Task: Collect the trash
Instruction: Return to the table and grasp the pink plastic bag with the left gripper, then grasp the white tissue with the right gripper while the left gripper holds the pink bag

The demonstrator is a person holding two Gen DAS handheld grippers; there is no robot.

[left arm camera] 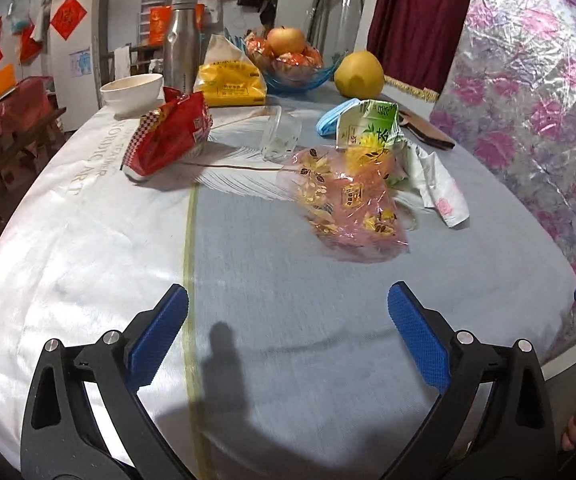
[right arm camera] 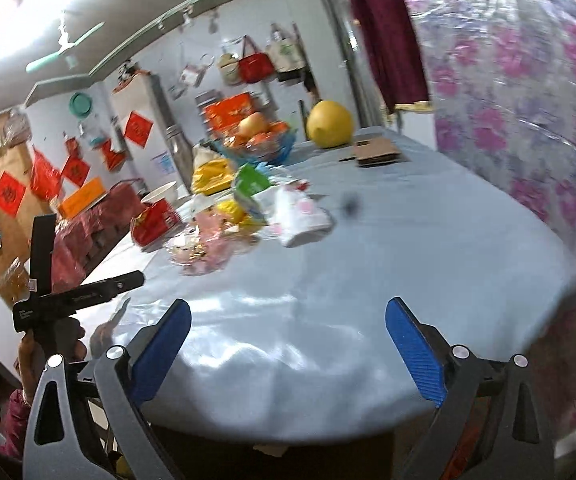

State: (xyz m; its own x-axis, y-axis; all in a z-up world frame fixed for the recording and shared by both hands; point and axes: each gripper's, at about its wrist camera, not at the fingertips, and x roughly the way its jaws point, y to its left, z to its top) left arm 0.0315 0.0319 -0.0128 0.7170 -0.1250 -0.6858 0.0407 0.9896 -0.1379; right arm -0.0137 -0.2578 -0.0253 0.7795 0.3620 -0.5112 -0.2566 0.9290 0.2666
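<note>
Both grippers' fingers [left arm camera: 416,336] apart and empty, one red wrapper [left arm camera: 170,134], one pink bag [left arm camera: 348,204]

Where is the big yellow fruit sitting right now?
The yellow fruit sits at the table's far end in both views, just right of the blue fruit bowl, before the dark red curtain.

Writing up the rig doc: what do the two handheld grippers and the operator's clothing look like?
Left gripper and right gripper match: black plastic arms with cut-out slots, silver pivot bolts, blue textured pads. The right wrist view shows a magenta sleeve on the person's left arm. No cables visible.
</note>
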